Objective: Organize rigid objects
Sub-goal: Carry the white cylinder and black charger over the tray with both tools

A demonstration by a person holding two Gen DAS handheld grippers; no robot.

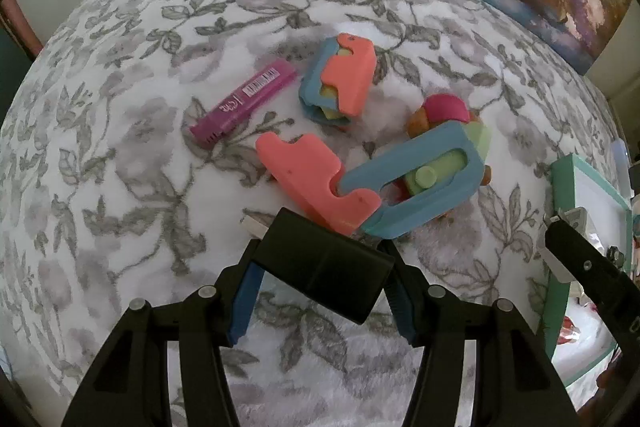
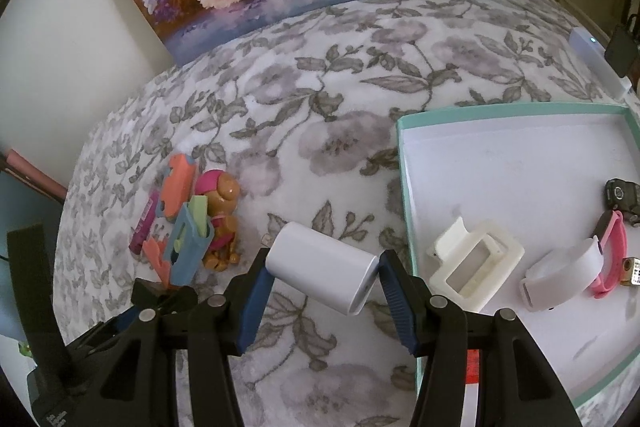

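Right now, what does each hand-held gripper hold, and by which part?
Left hand-held gripper: black box, by its two sides. Right hand-held gripper: white charger, by its two ends.

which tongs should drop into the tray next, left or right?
Right, likely. The right tongs grip the white block just beside the tray. The left tongs grip a black block among the toys, farther from it.
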